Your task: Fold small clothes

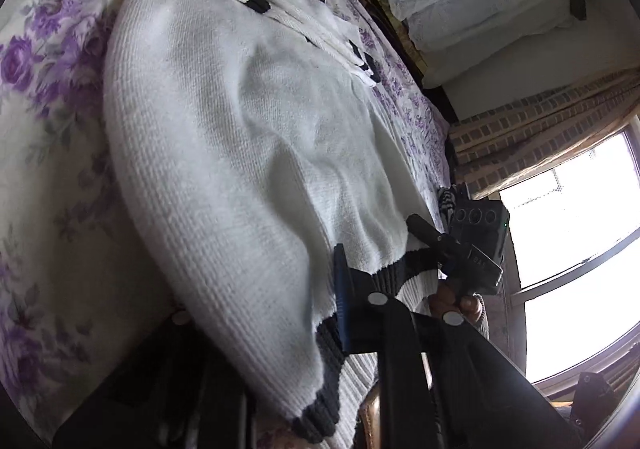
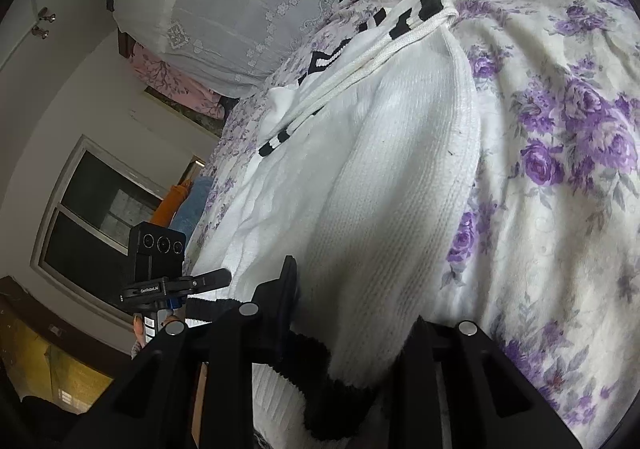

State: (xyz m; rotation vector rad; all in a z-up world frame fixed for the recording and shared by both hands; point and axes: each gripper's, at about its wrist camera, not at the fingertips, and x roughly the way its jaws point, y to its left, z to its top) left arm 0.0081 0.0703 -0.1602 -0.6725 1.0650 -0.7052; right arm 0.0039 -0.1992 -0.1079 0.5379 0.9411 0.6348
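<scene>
A white knit sweater (image 1: 240, 149) with black trim lies spread on a bed with a purple floral cover (image 1: 48, 97). My left gripper (image 1: 264, 313) is shut on the sweater's black-edged hem; the blue-padded finger (image 1: 343, 301) shows, while the other is hidden under the knit. In the left wrist view my right gripper (image 1: 424, 233) pinches the same hem further right, with a hand behind it. From the right wrist, the sweater (image 2: 380, 169) runs away up the bed, and my right gripper (image 2: 356, 313) is shut on its hem. My left gripper (image 2: 216, 277) holds the hem to the left.
A lace-covered pillow (image 2: 248, 1) and a pink pillow (image 2: 172, 77) lie at the head of the bed. A bright window (image 1: 580, 249) with checked curtains (image 1: 532, 121) stands beside the bed. Orange and blue folded cloths (image 2: 184, 205) sit at the bed's far edge.
</scene>
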